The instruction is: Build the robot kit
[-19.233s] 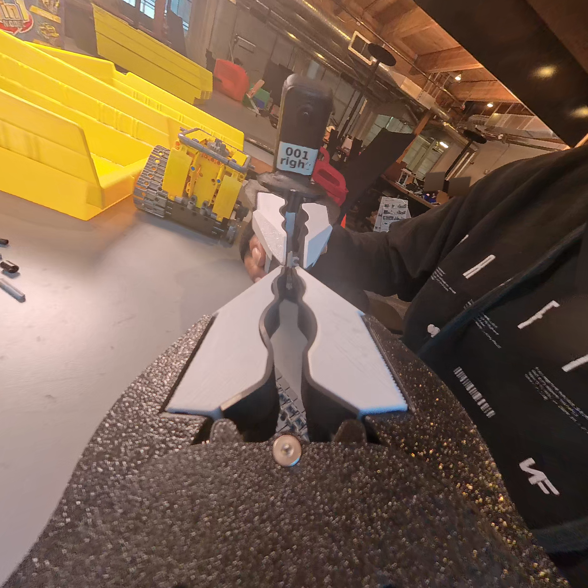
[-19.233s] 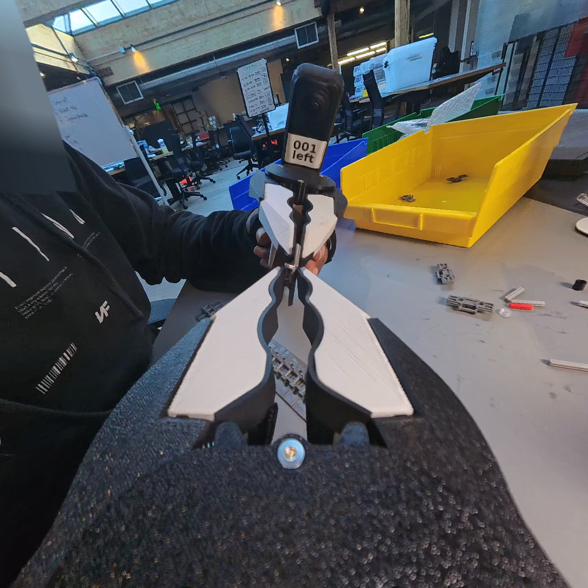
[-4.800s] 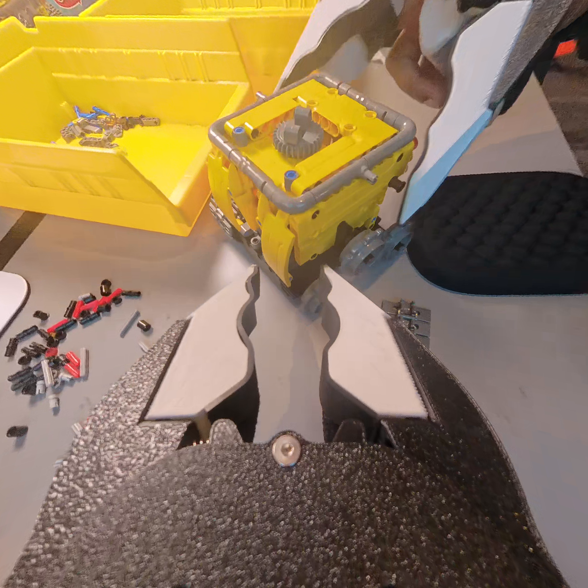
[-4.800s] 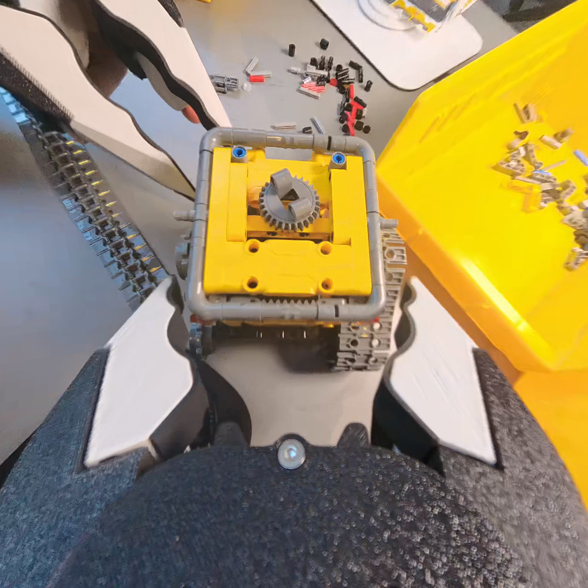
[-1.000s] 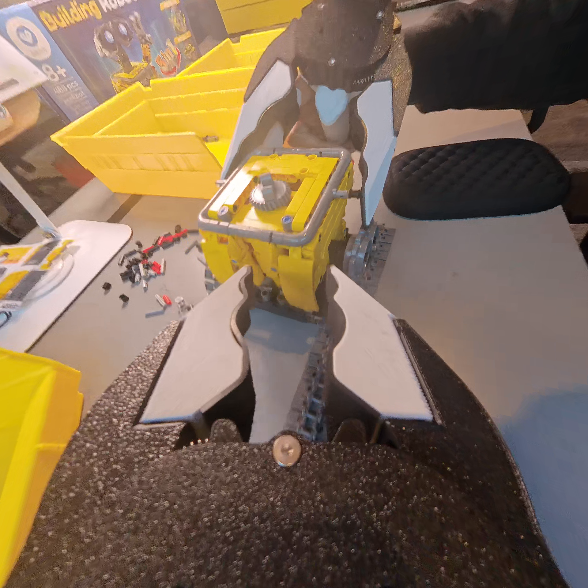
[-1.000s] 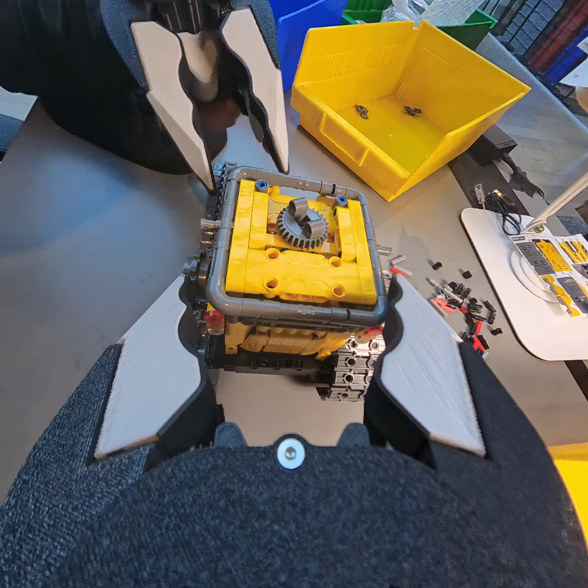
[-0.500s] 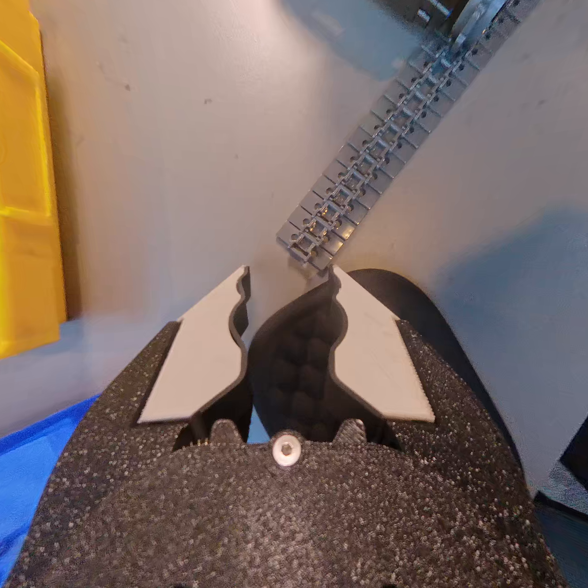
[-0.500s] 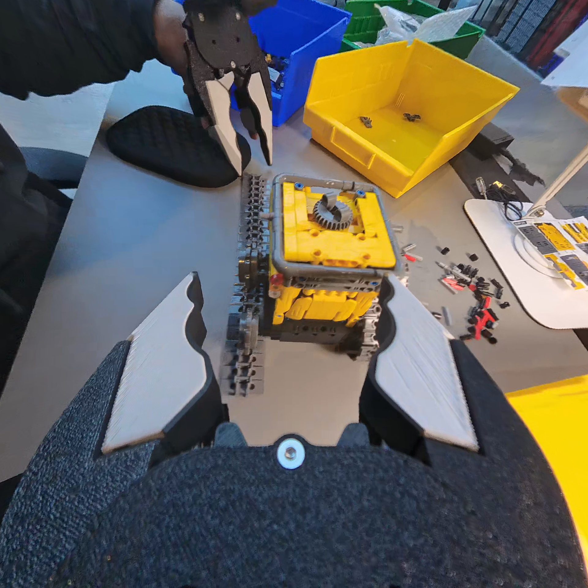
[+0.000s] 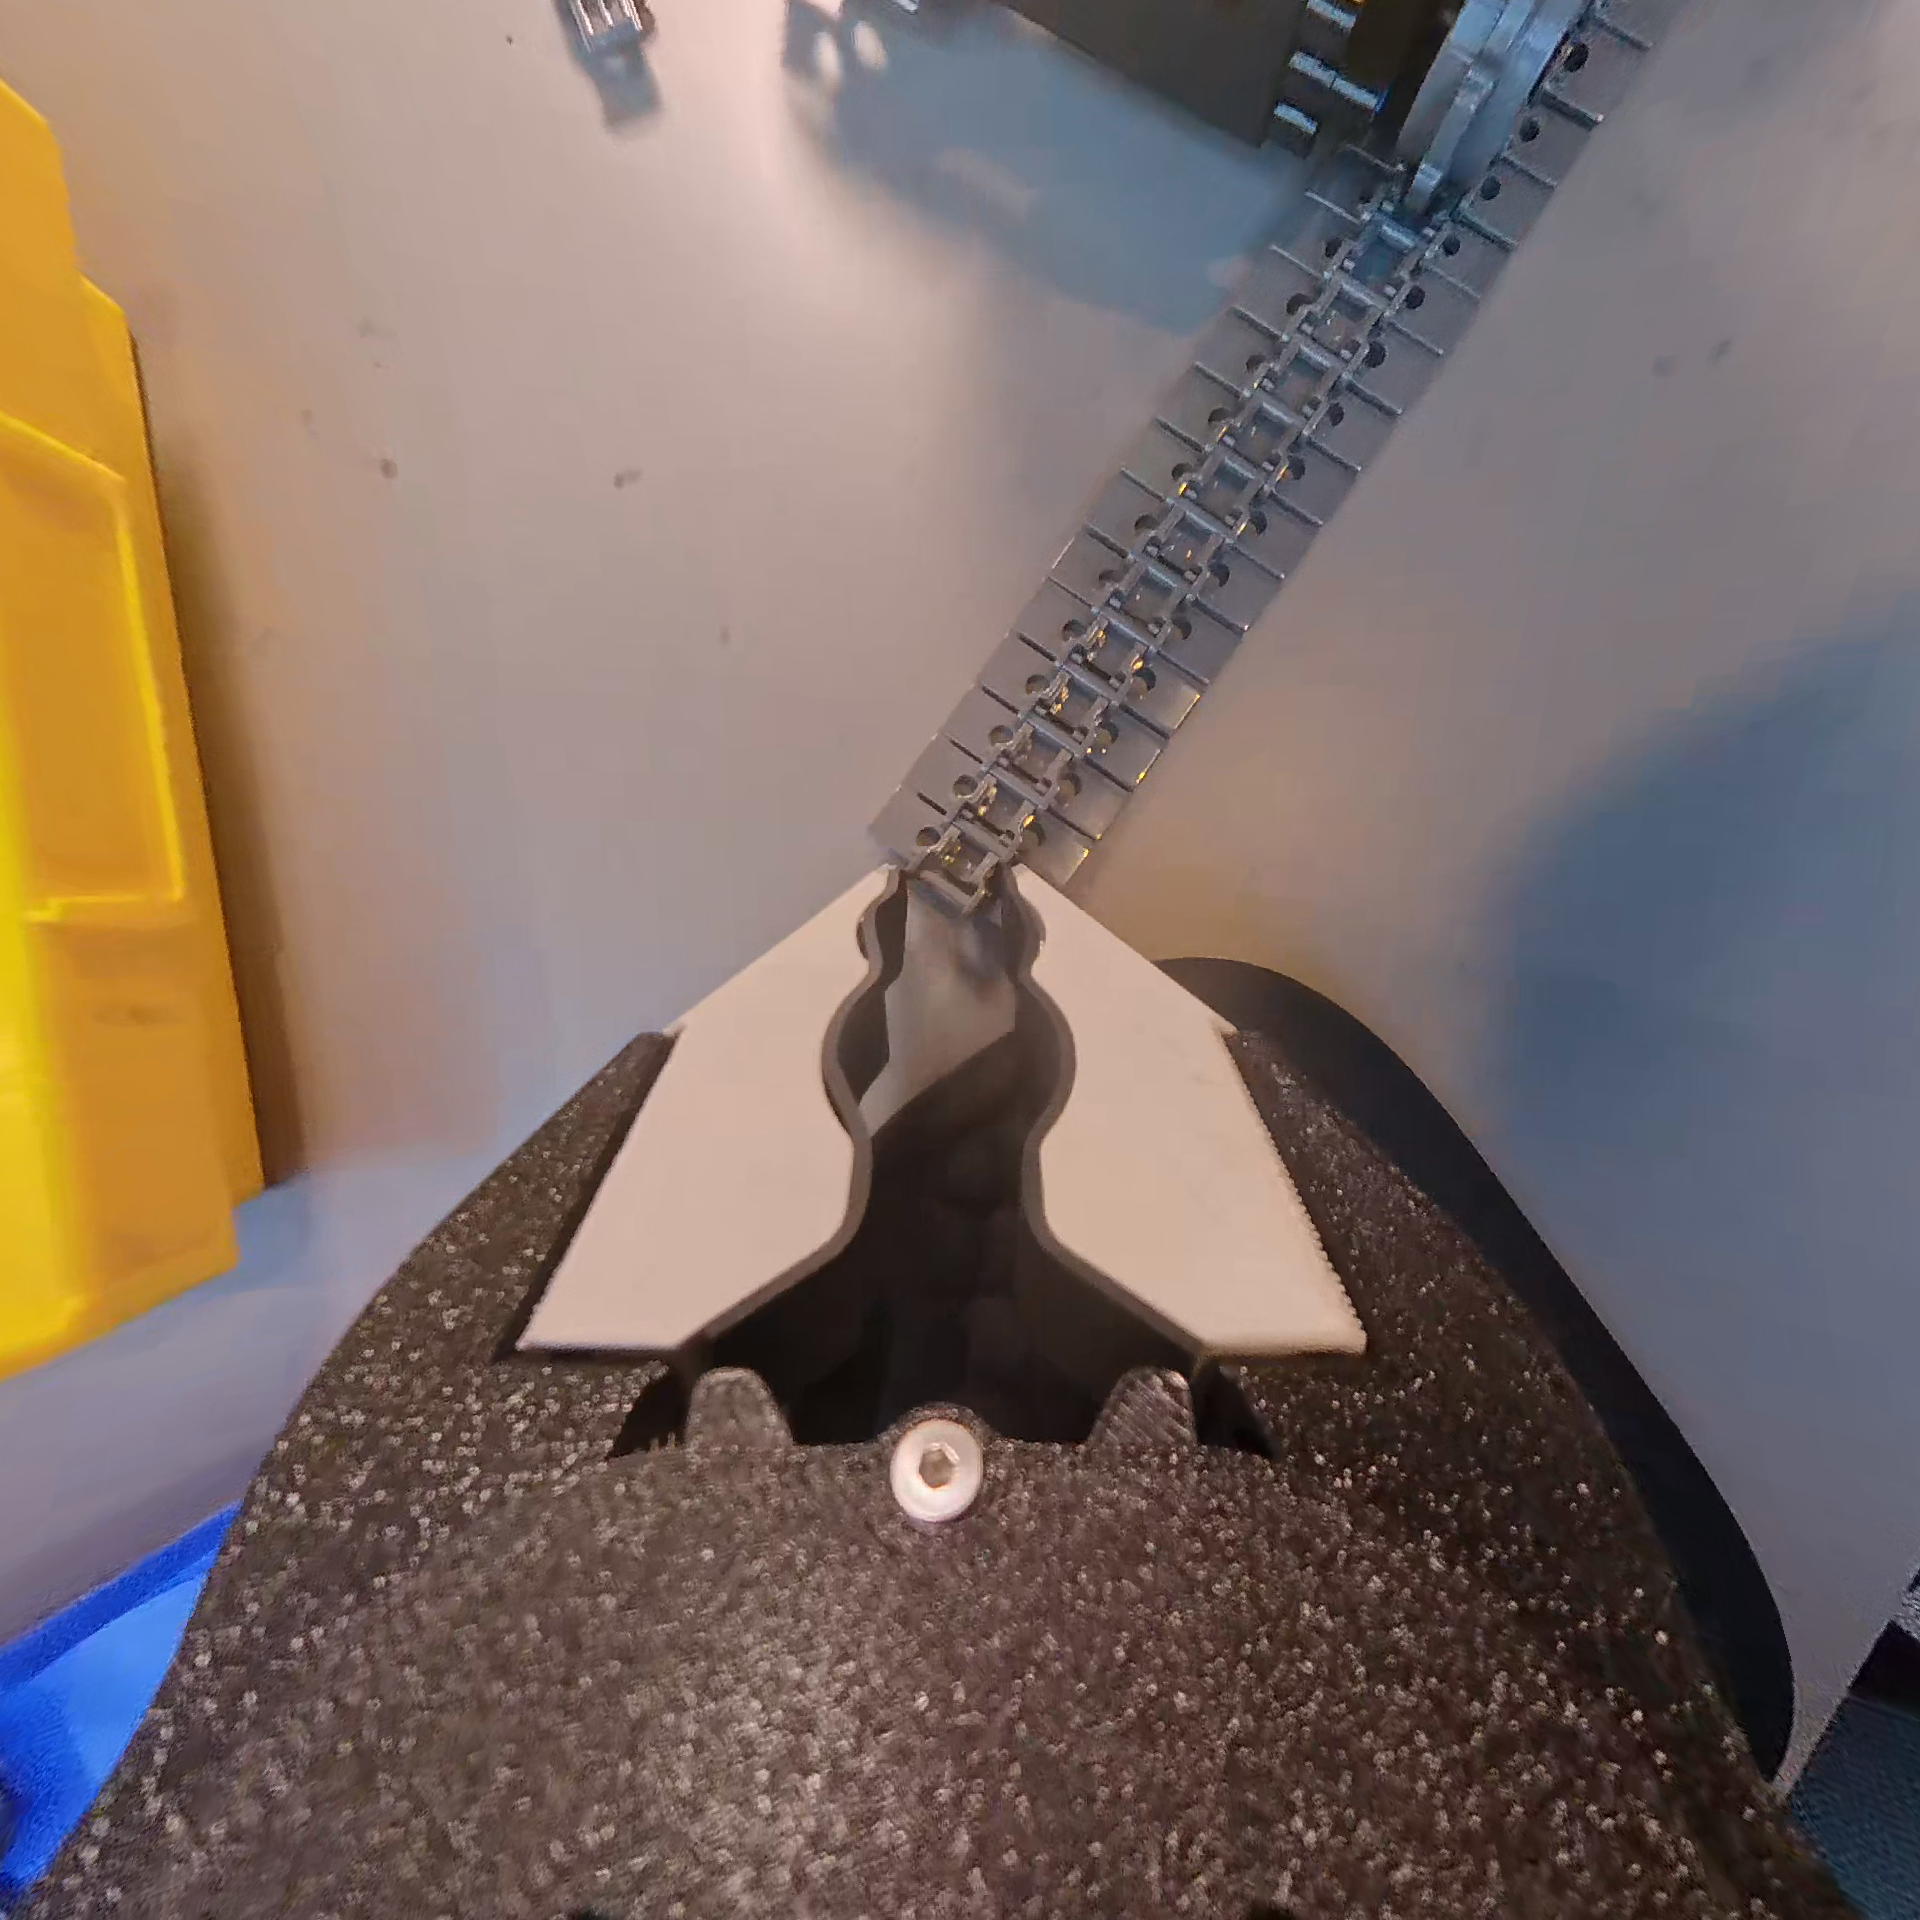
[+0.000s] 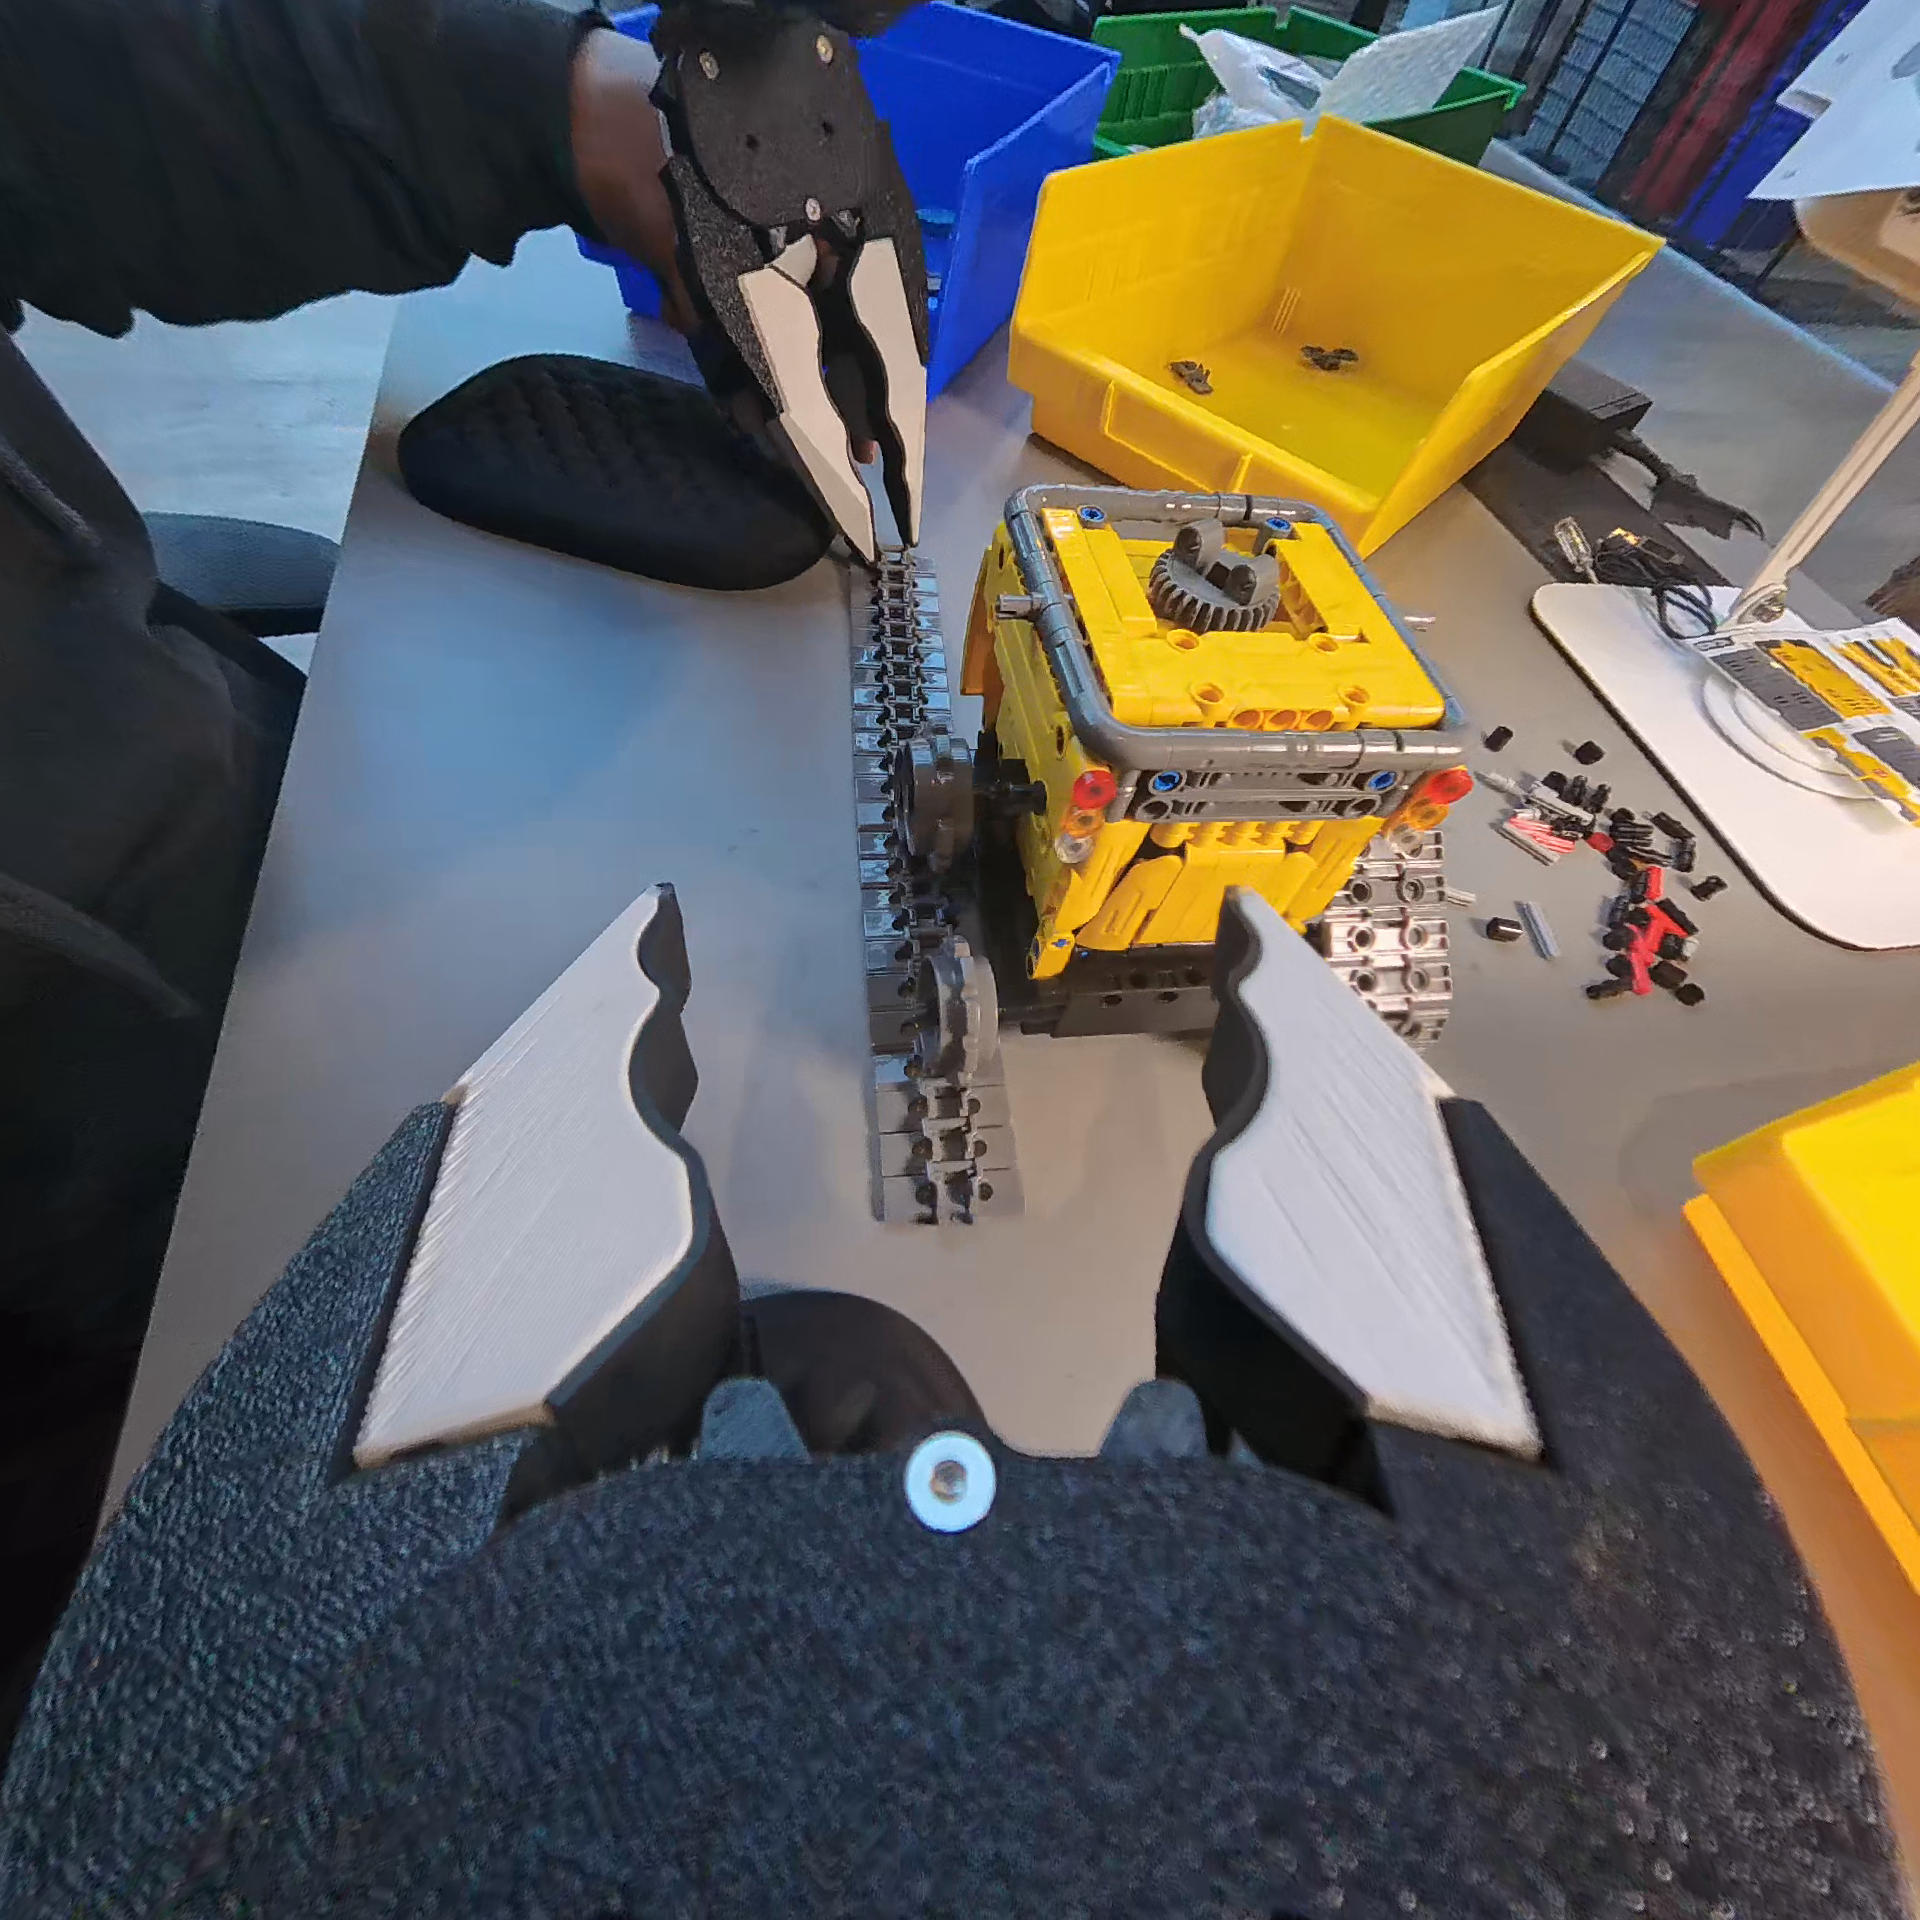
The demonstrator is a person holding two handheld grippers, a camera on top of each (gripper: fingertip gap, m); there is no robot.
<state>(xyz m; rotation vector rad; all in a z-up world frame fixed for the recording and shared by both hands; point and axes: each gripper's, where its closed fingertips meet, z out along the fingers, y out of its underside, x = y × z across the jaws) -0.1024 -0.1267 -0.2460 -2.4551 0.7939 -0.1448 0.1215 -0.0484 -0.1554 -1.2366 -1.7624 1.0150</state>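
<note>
A yellow brick-built tracked vehicle point(image 10: 1216, 727) stands on the grey table. A grey track chain point(image 10: 902, 831) lies flat along its left side, under two grey wheels. My left gripper point(image 9: 951, 896) is shut on the far end link of this track point(image 9: 1195, 540), tips down at the table. It also shows in the right wrist view point(image 10: 883, 540), held by a hand in a black sleeve. My right gripper point(image 10: 948, 899) is open and empty, hovering above the near end of the track, just in front of the vehicle.
A black padded rest point(image 10: 613, 468) lies beside the left gripper. A yellow bin point(image 10: 1299, 343), a blue bin point(image 10: 987, 156) and a green bin point(image 10: 1247, 62) stand behind. Small loose pieces point(image 10: 1621, 862) and a white base with a sheet point(image 10: 1766, 727) lie right. Another yellow bin point(image 10: 1829, 1247) is near right. Across from one pair of fingers to the other is roughly 25 centimetres.
My left gripper has closed on the end of the track chain. My right gripper has drawn back a little from the vehicle and stays open.
</note>
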